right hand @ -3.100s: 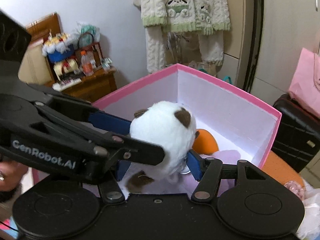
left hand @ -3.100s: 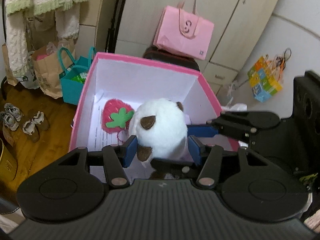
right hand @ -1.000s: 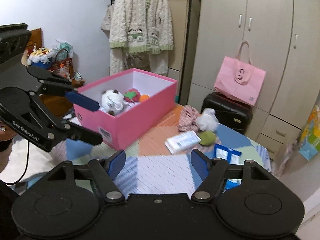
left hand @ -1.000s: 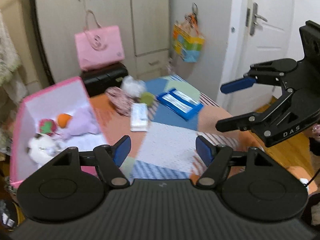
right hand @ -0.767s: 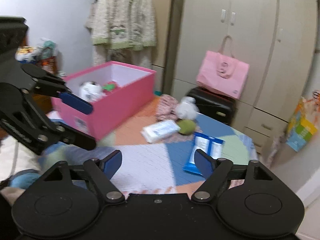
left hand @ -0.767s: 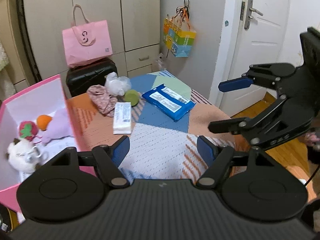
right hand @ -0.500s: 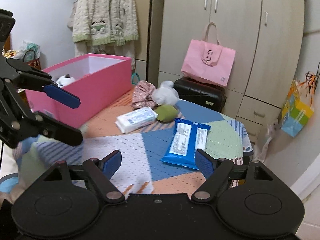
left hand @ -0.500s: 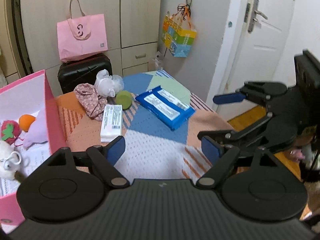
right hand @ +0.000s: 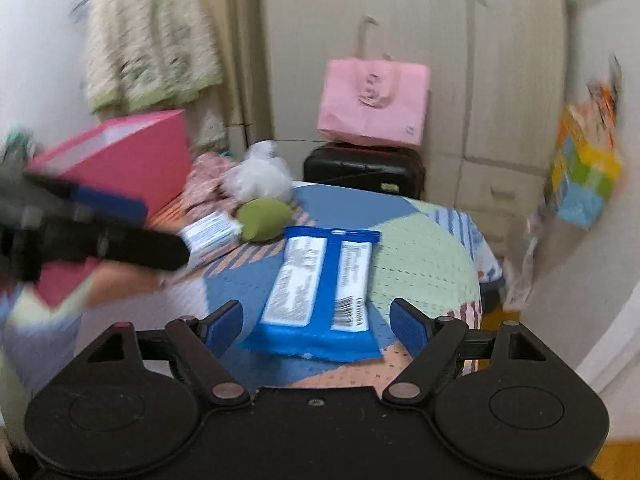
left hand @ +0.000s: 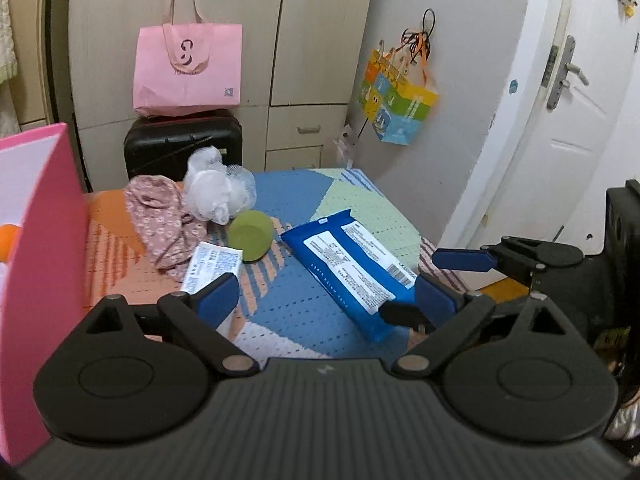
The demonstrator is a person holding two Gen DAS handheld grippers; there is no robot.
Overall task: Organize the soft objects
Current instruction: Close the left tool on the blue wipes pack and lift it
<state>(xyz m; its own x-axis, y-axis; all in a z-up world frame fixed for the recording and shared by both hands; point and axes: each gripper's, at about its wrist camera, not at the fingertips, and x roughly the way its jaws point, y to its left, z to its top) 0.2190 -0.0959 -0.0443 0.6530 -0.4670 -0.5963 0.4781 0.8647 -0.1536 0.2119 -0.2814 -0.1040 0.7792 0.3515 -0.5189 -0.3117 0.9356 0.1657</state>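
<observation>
Only from the right wrist, hanging cardigan behind pink box.

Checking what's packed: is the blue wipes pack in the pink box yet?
Out. The blue wipes pack lies flat on the mat, apart from the pink box.

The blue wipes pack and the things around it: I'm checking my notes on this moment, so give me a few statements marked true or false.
1. The blue wipes pack lies flat on the patchwork table. True.
2. The right gripper is shut on the pack. False: its jaws are wide open, with the pack lying between and ahead of them.
3. The green round cushion sits inside the pink box. False: it rests on the table, outside the box.
4. The left gripper is open and holds nothing. True.
5. The pink tote bag stands on top of a black suitcase. True.
</observation>
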